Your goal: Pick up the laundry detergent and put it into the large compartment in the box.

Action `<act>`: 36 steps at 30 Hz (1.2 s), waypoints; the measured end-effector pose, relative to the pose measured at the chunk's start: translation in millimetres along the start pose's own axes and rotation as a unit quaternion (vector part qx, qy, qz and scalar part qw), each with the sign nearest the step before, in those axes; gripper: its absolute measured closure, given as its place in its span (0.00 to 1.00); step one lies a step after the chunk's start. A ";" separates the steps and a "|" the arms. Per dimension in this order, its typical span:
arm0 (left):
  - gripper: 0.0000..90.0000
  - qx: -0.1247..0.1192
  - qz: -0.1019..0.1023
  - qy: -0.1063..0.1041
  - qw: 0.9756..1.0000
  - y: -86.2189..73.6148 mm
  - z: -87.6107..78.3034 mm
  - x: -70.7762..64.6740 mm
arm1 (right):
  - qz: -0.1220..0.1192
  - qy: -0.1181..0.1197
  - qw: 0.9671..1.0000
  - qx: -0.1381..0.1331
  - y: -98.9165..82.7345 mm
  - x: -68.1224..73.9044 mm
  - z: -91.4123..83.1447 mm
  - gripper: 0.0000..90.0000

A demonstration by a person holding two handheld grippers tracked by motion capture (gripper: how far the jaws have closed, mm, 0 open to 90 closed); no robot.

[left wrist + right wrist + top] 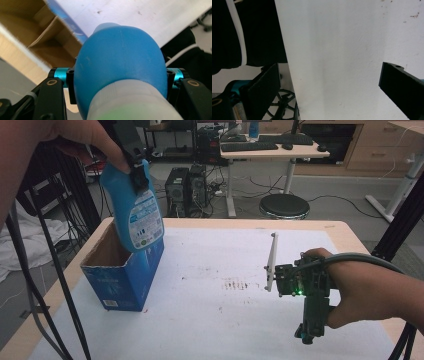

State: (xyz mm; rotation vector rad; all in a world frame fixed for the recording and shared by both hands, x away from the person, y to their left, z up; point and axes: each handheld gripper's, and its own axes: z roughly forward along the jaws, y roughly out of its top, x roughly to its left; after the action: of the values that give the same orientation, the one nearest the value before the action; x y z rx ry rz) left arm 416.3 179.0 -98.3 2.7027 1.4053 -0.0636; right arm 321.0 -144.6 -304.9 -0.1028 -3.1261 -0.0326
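A hand at the top left holds my left gripper (136,172), shut on the neck end of a blue bottle (137,215) with a printed label. The bottle hangs bottom-down, its lower end inside the open top of a blue cardboard box (120,280) at the table's left. In the left gripper view the bottle (120,57) sits between both jaws of the gripper (120,75), with the box's brown inside (37,32) below. At the right, my right gripper (277,280) holds a thin white board (272,260) upright. That board (332,50) spans between the jaws of the right gripper (329,85).
The table (225,330) has a white cover with brownish stains (240,284) at its middle. Black cables (50,270) hang along the left edge. Behind the table stand a round stool (284,206), a computer tower (177,190) and a desk with keyboards (270,147).
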 end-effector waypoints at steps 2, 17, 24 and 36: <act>0.43 0.003 -0.019 0.003 1.000 -3.2 -1.7 6.7 | 0.003 0.000 1.000 0.001 0.9 0.9 0.0 0.03; 0.43 0.013 -0.144 0.045 0.988 -23.8 6.7 49.8 | -0.003 0.000 1.000 0.004 5.9 -0.6 0.9 0.03; 0.43 0.011 -0.167 0.025 0.986 -28.2 20.8 62.3 | 0.000 -0.001 1.000 0.006 8.0 -0.6 -1.2 0.03; 0.43 0.025 -0.154 0.009 0.988 -27.0 58.1 77.2 | 0.003 -0.001 1.000 0.007 9.0 -1.1 -0.2 0.03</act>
State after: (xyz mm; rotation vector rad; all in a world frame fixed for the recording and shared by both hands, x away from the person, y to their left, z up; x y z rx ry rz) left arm 439.0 251.3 -164.0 2.5036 1.8374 -0.0978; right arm 322.7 -135.7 -304.6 -0.1124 -3.1279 -0.0093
